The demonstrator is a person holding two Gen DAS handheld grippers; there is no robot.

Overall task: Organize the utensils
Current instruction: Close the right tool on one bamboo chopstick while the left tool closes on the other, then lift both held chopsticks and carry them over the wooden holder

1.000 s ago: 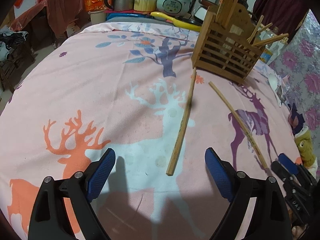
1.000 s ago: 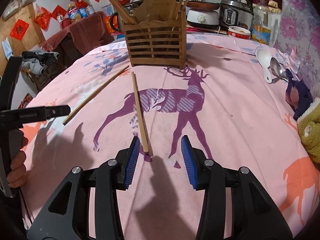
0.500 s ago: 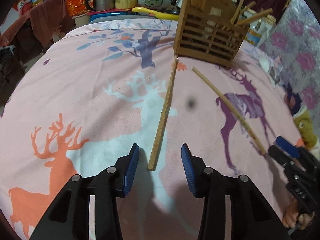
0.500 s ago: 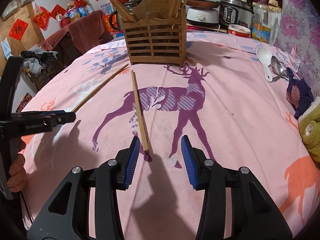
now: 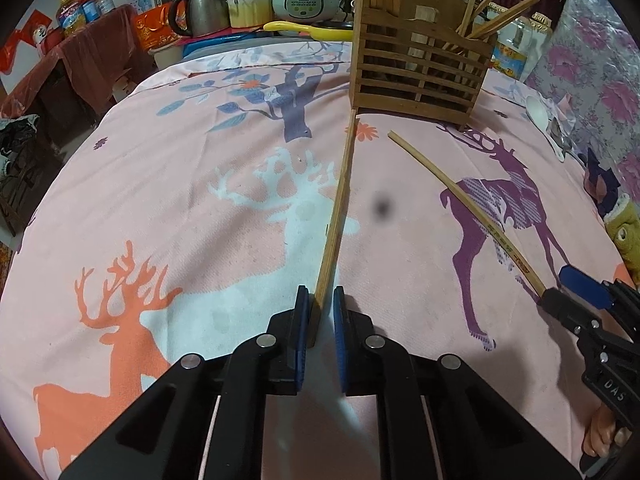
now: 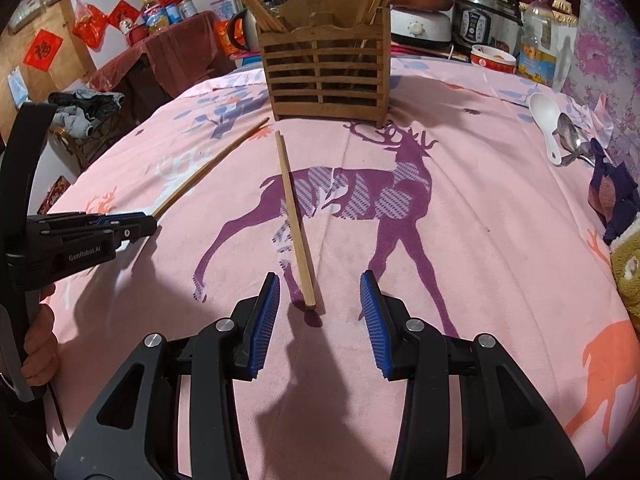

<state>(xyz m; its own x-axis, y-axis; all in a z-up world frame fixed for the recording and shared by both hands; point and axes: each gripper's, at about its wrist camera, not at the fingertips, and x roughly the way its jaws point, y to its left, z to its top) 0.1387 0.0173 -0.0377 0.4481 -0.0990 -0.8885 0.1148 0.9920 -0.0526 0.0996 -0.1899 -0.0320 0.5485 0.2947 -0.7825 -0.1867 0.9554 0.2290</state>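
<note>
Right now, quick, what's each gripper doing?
Left gripper: jaws closing around the near end of the left wooden chopstick.
Right gripper: open, the other wooden chopstick's tip between its pads, untouched.

Pink deer-print table cover [image 6: 460, 240] carries two chopsticks [image 6: 298, 224], wooden holder [image 6: 326, 76], spoons [image 6: 548, 122].

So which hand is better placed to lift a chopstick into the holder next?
Left. The left gripper has its jaws closing around the near end of one chopstick. The right gripper stands open, the other chopstick loose between its jaws. The holder stands beyond both.
</note>
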